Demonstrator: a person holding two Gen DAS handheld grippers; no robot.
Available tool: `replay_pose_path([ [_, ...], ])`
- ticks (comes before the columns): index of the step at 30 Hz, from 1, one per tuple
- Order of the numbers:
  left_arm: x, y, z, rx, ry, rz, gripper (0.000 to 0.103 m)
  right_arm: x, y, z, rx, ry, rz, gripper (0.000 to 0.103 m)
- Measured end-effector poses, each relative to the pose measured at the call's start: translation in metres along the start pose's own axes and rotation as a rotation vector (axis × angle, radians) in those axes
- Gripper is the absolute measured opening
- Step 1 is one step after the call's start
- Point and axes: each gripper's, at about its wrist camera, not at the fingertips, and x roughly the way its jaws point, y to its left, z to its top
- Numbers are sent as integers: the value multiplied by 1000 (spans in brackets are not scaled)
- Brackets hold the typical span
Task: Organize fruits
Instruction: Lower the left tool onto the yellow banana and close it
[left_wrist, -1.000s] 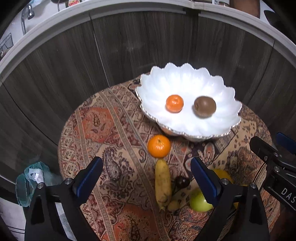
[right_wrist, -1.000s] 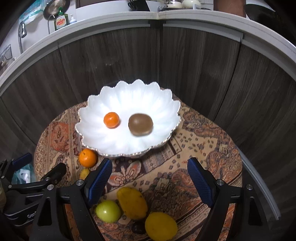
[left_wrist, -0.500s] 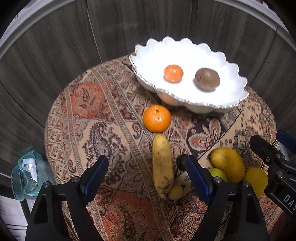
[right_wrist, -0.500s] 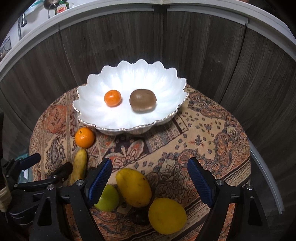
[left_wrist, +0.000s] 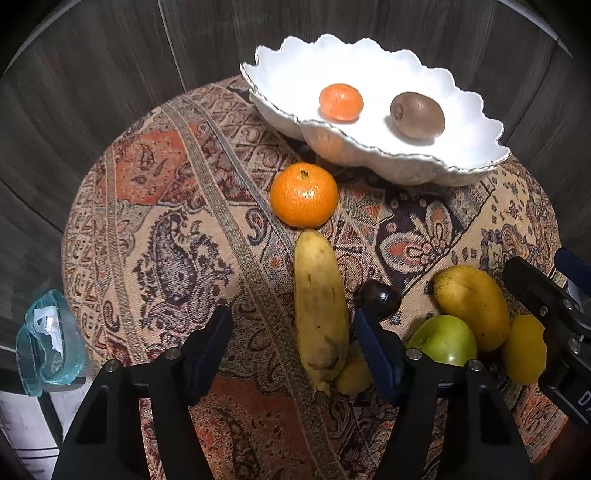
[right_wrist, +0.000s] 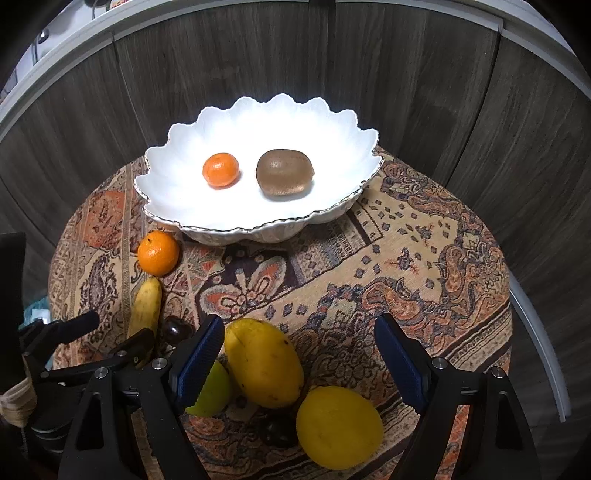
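- Vs. 1 s ago: both cams sit lower and closer to the loose fruit; the banana (left_wrist: 320, 314) now lies between the left gripper's (left_wrist: 291, 347) fingers, where before it lay ahead of them. No fruit has shifted.
- Bowl (right_wrist: 177, 173), white w/ scalloped rim, far side of the table: holds 2 items, 1 small mandarin (right_wrist: 221, 170) and 1 kiwi (right_wrist: 285, 171), apart from each other.
- Loose on the cloth, 8 items: 1 larger mandarin (left_wrist: 304, 195) just in front of the bowl, its near side at the banana tip; 1 banana; 1 small yellow fruit (left_wrist: 352, 374) at the banana's near end; 2 dark round fruits (left_wrist: 380, 298) (right_wrist: 277, 432); 1 green apple (left_wrist: 445, 341); 1 mango (right_wrist: 263, 363) touching the apple; 1 lemon (right_wrist: 338, 426) near the mango.
- Left gripper: jaws wide, straddling the banana, no contact seen.
- Right gripper (right_wrist: 299, 360): jaws wide, the mango between them, nothing held.
- Patterned cloth (right_wrist: 424, 258) covers the round table; teal bag (left_wrist: 48, 341) off its left edge.
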Motion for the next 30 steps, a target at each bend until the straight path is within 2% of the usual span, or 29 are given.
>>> replay_pose_path([
  [5, 13, 0, 4, 1, 27, -15, 59, 6, 2, -1, -5, 16, -1, 84],
  [13, 25, -4, 17, 31, 19, -6, 47, 15, -2, -2, 15, 35, 6, 84],
  [17, 27, -6, 20, 45, 12, -13, 32, 16, -5, -2, 24, 39, 11, 84],
  [26, 21, -2, 16, 50, 1, 0, 30, 9, -11, -3, 27, 29, 4, 84],
  [30, 0, -7, 2, 40, -15, 6, 30, 2, -10, -3, 26, 16, 12, 84],
])
